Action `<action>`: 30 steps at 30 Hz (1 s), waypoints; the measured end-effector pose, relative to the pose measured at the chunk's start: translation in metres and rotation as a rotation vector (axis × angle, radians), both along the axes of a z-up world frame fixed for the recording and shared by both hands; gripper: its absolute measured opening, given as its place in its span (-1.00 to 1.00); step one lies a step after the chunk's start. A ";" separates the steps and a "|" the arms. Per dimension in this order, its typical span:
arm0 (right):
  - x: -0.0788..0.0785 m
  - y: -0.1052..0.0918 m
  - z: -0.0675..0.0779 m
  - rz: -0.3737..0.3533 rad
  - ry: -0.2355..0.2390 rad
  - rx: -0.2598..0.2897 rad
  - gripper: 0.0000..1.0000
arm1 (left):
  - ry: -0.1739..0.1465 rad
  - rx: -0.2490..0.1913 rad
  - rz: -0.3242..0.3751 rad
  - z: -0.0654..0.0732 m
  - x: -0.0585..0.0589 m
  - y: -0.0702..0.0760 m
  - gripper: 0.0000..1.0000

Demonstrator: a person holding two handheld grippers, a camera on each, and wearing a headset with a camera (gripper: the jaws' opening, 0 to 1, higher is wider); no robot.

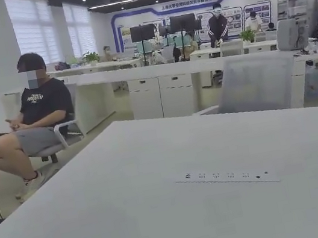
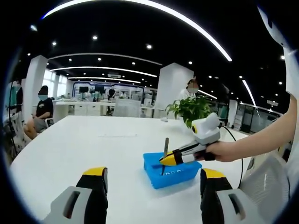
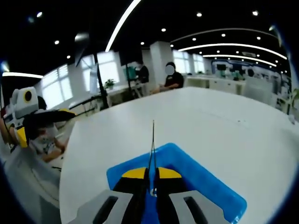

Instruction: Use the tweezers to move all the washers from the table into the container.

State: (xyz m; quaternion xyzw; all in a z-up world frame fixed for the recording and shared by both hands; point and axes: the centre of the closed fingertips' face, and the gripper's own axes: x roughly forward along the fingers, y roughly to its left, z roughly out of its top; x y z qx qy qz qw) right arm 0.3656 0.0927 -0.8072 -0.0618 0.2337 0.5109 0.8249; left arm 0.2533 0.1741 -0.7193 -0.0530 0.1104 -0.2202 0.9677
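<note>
the left tool [image 2: 154, 175] hangs low over the white table [image 2: 84, 149] with its jaws spread wide and nothing between them. the right tool [image 2: 167, 159], gripped by a hand [image 2: 223, 150], has its jaws closed tight on the thin tweezers [image 2: 166, 145], which stand roughly upright over the blue container [image 2: 175, 176]. the container sits on the table, just ahead of the left tool.

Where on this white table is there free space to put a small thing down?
In the left gripper view, bare white tabletop stretches left of the blue plastic container, up to the far edge. Crowded: over the container, where the right gripper holds thin metal tweezers.
</note>
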 end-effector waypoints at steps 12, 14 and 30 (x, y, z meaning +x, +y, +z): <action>-0.003 0.005 -0.004 0.058 -0.035 -0.016 -0.92 | 0.051 -0.052 -0.018 -0.002 0.000 -0.001 0.51; -0.003 0.003 -0.002 0.059 -0.039 -0.010 -0.91 | 0.061 -0.052 -0.047 -0.001 -0.001 -0.005 0.42; -0.030 -0.021 0.055 0.101 -0.142 0.051 -0.92 | 0.082 0.109 -0.312 0.008 0.003 -0.024 0.12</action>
